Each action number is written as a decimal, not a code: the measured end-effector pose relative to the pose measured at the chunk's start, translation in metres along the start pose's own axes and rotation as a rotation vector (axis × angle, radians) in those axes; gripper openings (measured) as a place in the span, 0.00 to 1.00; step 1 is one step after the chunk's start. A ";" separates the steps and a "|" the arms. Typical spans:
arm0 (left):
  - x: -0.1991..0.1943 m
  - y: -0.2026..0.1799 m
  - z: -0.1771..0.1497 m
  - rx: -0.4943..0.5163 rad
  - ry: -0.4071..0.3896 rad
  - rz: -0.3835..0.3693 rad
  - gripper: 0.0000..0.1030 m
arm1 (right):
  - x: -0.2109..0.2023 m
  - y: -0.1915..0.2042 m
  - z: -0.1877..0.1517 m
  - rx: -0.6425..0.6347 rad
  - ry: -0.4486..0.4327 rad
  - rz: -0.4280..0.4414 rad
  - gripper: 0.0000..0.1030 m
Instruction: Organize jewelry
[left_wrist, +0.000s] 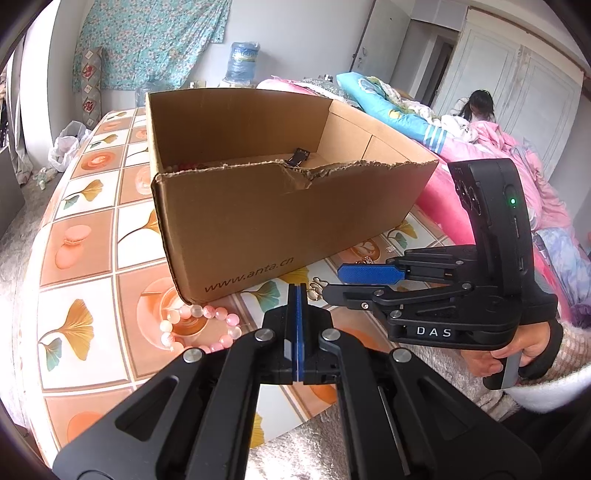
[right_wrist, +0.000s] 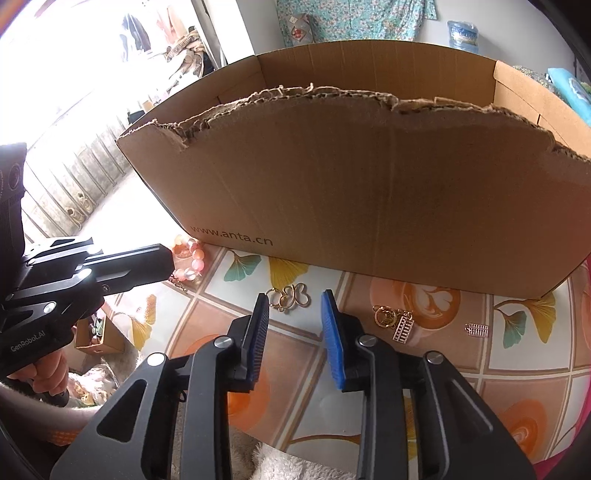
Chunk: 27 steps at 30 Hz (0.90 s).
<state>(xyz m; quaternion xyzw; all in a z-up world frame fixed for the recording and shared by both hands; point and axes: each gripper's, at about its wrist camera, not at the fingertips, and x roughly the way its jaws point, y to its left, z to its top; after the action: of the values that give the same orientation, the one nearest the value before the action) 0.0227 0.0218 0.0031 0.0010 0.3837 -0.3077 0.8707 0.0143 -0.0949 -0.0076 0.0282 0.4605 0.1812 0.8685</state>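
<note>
A torn-rimmed cardboard box (left_wrist: 280, 206), printed with a web address, is seen standing on a table covered by a patterned cloth (left_wrist: 85, 266) of orange and white squares. A small dark clip-like item (left_wrist: 297, 157) is visible on the box floor.

The left gripper (left_wrist: 297, 295) is shown with its blue pads pressed flat together and nothing between them; it is held above the cloth just in front of the box. A pink beaded bracelet (left_wrist: 201, 326) is seen lying on the cloth beside the box's near corner, to the left of this gripper.

The right gripper (right_wrist: 295, 314) is shown with its jaws parted and empty, poised above a gold butterfly-shaped charm (right_wrist: 290, 297) that lies on the cloth near the box wall. Further right, a gold ring charm (right_wrist: 386, 315) joined to a small abacus pendant (right_wrist: 402, 326) is seen, and a second abacus pendant (right_wrist: 477, 329) lies apart from them. No piece outside the box is touched by either gripper.
</note>
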 end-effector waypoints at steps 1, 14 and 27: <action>0.000 0.000 0.000 0.001 0.001 0.001 0.00 | 0.001 0.000 0.000 -0.005 0.000 0.002 0.29; 0.003 0.000 0.001 0.000 0.013 0.010 0.00 | 0.008 0.013 0.005 -0.111 0.023 -0.019 0.10; -0.002 -0.004 0.000 0.009 -0.002 0.022 0.00 | -0.010 -0.011 -0.004 -0.013 0.003 0.014 0.03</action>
<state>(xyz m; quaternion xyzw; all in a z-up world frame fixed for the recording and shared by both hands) 0.0196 0.0194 0.0051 0.0086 0.3813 -0.3000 0.8744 0.0095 -0.1092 -0.0043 0.0254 0.4602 0.1903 0.8668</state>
